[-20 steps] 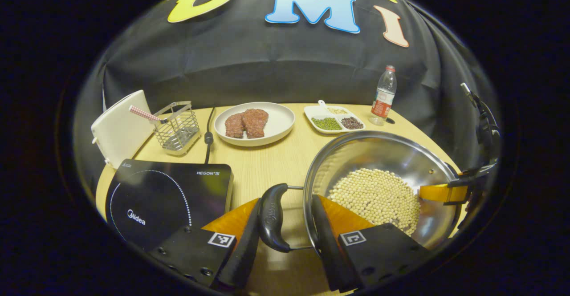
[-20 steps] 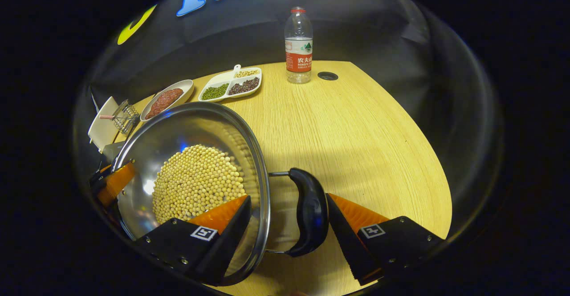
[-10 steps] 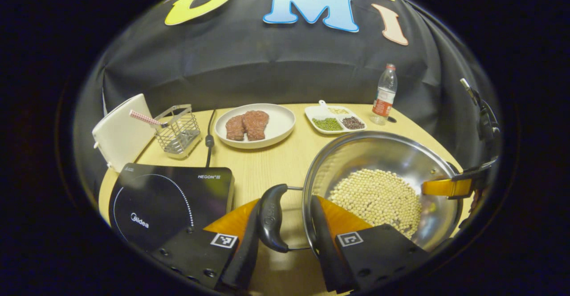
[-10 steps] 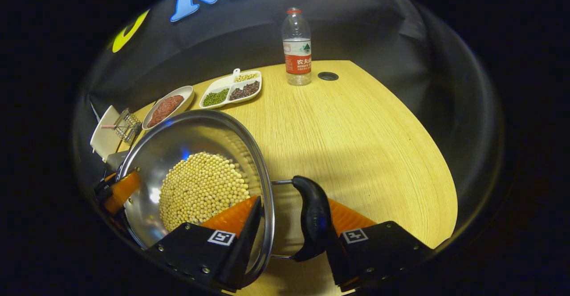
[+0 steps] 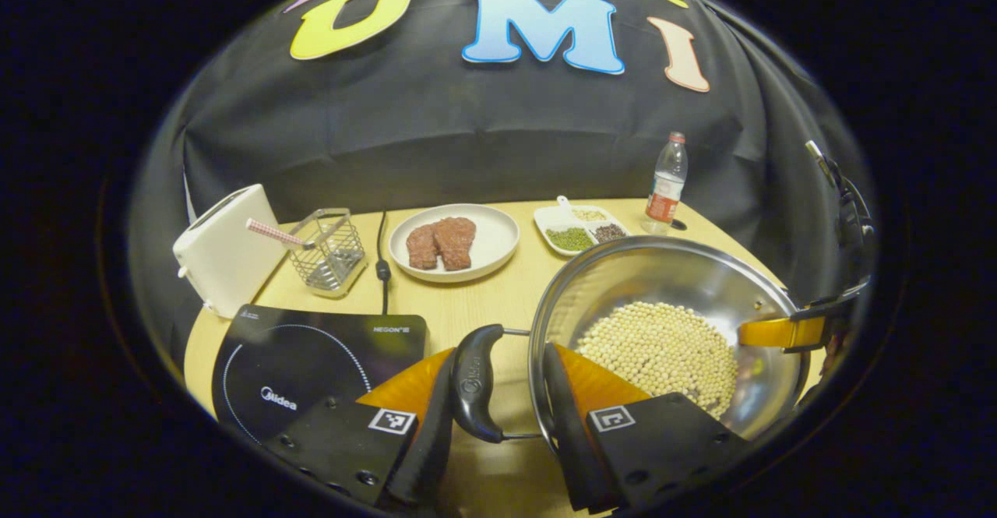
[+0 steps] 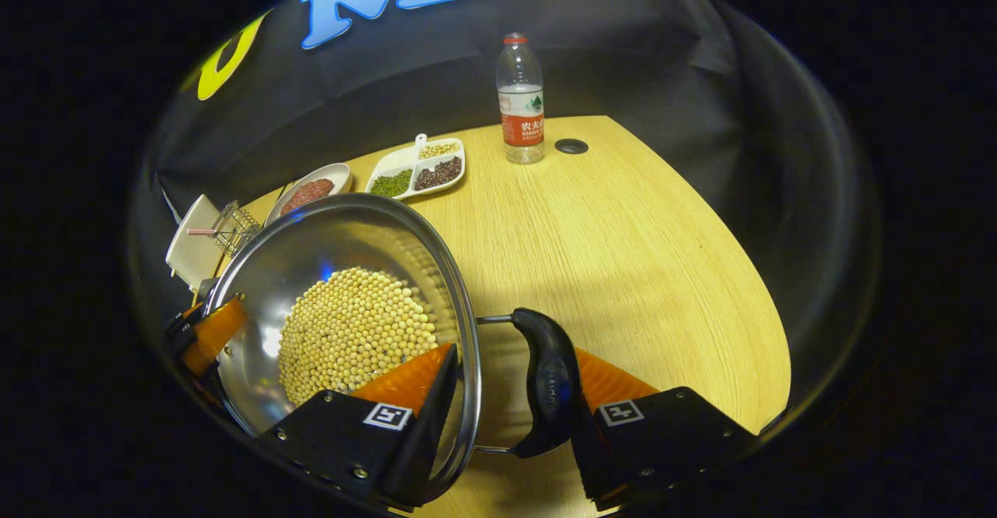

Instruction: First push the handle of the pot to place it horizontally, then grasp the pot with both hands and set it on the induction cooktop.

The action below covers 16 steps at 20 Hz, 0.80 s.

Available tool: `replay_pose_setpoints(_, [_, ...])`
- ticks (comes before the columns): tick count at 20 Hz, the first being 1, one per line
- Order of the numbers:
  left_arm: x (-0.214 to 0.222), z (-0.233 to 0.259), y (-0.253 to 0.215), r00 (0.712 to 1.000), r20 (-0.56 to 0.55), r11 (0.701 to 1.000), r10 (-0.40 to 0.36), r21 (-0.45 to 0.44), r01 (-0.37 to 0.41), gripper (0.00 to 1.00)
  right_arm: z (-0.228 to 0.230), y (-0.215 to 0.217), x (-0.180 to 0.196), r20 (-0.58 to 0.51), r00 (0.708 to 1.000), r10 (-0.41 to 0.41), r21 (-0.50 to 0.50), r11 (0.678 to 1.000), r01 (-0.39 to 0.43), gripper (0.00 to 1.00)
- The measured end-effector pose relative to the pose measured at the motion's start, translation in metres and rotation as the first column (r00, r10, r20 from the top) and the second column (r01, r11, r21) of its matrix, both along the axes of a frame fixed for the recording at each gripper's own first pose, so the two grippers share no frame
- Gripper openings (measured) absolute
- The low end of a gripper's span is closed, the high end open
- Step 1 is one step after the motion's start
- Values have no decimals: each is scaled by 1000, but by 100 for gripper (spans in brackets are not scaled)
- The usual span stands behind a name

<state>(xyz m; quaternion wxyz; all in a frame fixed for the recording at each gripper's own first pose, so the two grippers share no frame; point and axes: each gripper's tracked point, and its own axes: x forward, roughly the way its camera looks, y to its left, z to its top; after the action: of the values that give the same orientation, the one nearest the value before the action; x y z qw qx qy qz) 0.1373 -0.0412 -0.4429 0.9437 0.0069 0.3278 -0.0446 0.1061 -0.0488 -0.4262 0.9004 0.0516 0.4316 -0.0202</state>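
Note:
A steel pot [image 5: 701, 276] holding soybeans [image 5: 658, 347] hangs between both grippers, its two black side handles lying level. My left gripper [image 5: 494, 417] is shut on the left handle [image 5: 473, 382] and the rim: one finger outside the handle, the other inside the pot. In the right gripper view my right gripper [image 6: 506, 417] grips the other handle [image 6: 549, 382] and the pot [image 6: 327, 237] rim the same way. Each gripper's inner finger shows across the pot in the other view. The black induction cooktop [image 5: 311, 362] lies to the pot's left, near the table's front.
Behind the cooktop stand a white toaster [image 5: 222, 257] and a wire basket [image 5: 331, 249], with the cooktop's cable [image 5: 382, 257] beside them. At the back are a plate of meat [image 5: 454, 239], a divided dish of beans [image 5: 580, 226] and a water bottle [image 6: 522, 101].
The right gripper closed onto its handle. Since then both views have risen, and the table and cooktop look lower and farther, with the pot carried between the grippers.

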Motion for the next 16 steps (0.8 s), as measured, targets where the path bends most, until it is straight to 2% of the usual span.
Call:
replay_pose_setpoints(1, [-2,5,4,1000,0,1000,4,-6,-4,66,6,4,-2,5,1000,3,-3,1000,-3,72])
replay_pose_setpoints(3, [-8,17,16,1000,4,1000,6,-6,-6,66,16,14,-7,9,1000,9,-10,1000,-9,72])
replay_pose_setpoints(4, [-11,21,22,1000,5,1000,8,-8,-8,63,21,19,-10,11,1000,9,-10,1000,-9,72])
replay_pose_setpoints(5, [-14,27,28,1000,10,1000,10,-11,-10,66,26,26,-13,13,1000,8,-10,1000,-8,72])
replay_pose_setpoints(6, [-16,34,35,1000,12,1000,10,-11,-10,63,32,32,-16,15,1000,9,-9,1000,-9,72])
replay_pose_setpoints(7, [-18,40,42,1000,17,1000,10,-11,-10,66,36,40,-18,17,1000,13,-11,1000,-13,72])
replay_pose_setpoints(8, [-20,45,50,1000,23,1000,11,-13,-11,63,41,48,-21,21,1000,14,-12,1000,-14,72])
replay_pose_setpoints(9, [-21,50,59,1000,25,1000,13,-15,-13,66,45,56,-22,25,1000,13,-11,1000,-13,72])
replay_pose_setpoints(16, [-30,75,135,998,46,999,39,-4,-39,66,69,132,-35,36,998,44,0,999,-44,72])
